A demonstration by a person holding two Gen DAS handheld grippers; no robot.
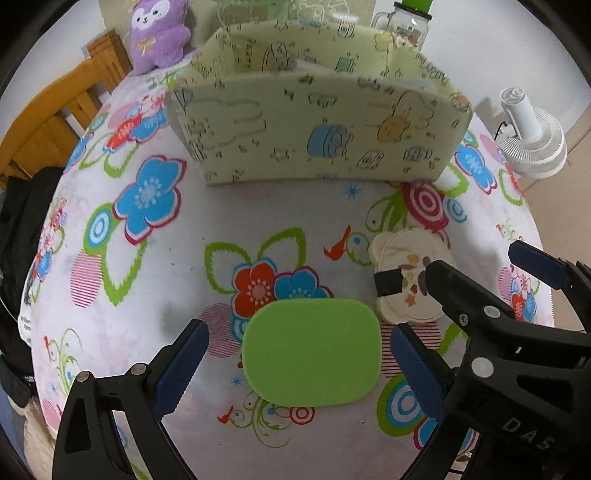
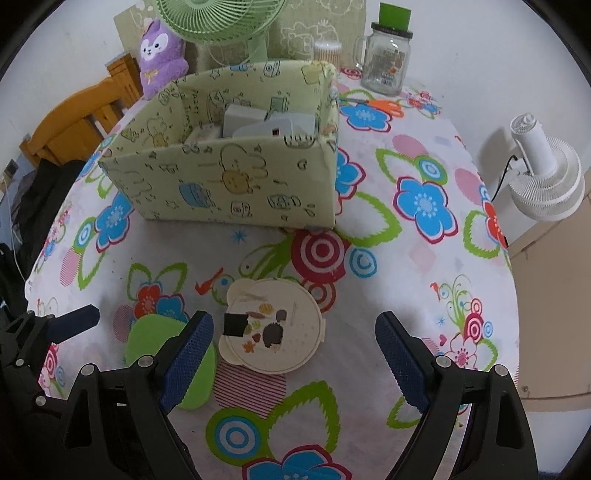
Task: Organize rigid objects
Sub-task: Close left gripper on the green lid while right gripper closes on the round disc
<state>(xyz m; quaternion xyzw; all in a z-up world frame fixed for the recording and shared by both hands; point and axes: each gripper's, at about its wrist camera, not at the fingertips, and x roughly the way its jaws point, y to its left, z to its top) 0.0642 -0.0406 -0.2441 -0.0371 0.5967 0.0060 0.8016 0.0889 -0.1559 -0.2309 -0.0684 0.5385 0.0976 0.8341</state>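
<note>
A flat green rounded-rectangle box (image 1: 312,352) lies on the flowered tablecloth, between the spread blue pads of my left gripper (image 1: 299,363), which is open and hangs just above it. To its right lies a cream round case (image 1: 408,273) with a picture on its lid and a black tape strip. My right gripper (image 2: 295,363) is open over that cream case (image 2: 273,326), its pads apart on either side and not touching. The green box (image 2: 147,339) shows partly behind the right gripper's left finger. The right gripper (image 1: 491,280) also shows in the left wrist view.
A pale green printed storage box (image 2: 236,184) stands behind both objects, with white items inside. Behind it are a purple plush toy (image 2: 160,55), a green fan (image 2: 221,22), a glass jar mug (image 2: 386,61) and orange scissors (image 2: 384,105). A white fan (image 2: 546,177) stands off the table's right edge.
</note>
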